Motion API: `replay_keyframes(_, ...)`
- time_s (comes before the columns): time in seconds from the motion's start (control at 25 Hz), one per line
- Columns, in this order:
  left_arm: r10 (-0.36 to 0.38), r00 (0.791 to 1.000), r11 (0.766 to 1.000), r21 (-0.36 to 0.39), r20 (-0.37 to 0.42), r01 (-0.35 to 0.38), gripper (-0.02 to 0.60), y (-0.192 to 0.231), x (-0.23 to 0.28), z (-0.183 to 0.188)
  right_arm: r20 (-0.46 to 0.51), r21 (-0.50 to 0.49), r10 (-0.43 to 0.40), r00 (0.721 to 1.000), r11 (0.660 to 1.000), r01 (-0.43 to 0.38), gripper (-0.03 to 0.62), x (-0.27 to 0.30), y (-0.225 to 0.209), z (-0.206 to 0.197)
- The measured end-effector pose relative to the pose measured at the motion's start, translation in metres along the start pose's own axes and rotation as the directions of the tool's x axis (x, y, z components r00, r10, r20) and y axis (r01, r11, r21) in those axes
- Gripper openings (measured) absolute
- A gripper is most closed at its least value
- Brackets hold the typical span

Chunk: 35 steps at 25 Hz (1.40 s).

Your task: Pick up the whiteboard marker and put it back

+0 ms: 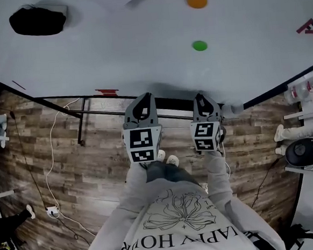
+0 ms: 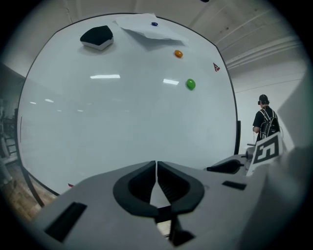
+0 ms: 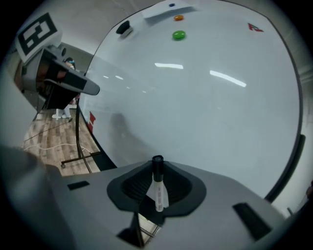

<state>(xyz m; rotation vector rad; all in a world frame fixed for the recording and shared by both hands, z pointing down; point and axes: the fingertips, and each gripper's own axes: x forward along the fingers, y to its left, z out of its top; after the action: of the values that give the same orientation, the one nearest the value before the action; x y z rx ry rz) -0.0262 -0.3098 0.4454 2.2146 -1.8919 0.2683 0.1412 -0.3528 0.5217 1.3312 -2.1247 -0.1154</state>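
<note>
The whiteboard marker (image 3: 158, 188), white-bodied with a black cap, stands upright between the pads of my right gripper (image 3: 157, 165), which is shut on it with the cap poking just past the fingertips. In the head view this right gripper (image 1: 205, 103) hangs close to the lower edge of the whiteboard (image 1: 139, 47); the marker itself is hidden there. My left gripper (image 1: 139, 106) is beside it at the same edge. Its jaws meet at the tips with nothing between them, as the left gripper (image 2: 156, 164) view shows.
On the whiteboard are a black eraser (image 1: 37, 20), an orange magnet (image 1: 196, 0), a green magnet (image 1: 199, 45) and a sheet of paper (image 2: 146, 27). A small red thing (image 1: 106, 91) lies at the board's lower edge. Stand bars and cables cross the wooden floor. A person (image 2: 264, 122) stands at the right.
</note>
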Motion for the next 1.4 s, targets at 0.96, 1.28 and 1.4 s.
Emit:
replay_keyframes(0.96, 0.122, 0.99, 0.99, -0.063, -0.076, -0.126, 0.009, 0.049, -0.025, -0.047, -0.065, -0.219, 0.272, 0.96, 0.935, -0.28, 0.138, 0.053, 0.125, -0.02)
replay_keyframes(1.28, 0.115, 0.993, 0.992, -0.054, -0.027, -0.117, 0.009, 0.04, -0.027, -0.029, 0.072, -0.029, 0.221, 0.973, 0.975, -0.22, 0.086, 0.025, 0.095, 0.021)
replay_keyframes(1.4, 0.104, 0.994, 0.993, -0.047, -0.011, -0.105, 0.009, 0.033, -0.027, -0.017, 0.142, 0.093, 0.179, 0.973, 0.977, -0.194, 0.061, 0.009, 0.073, 0.044)
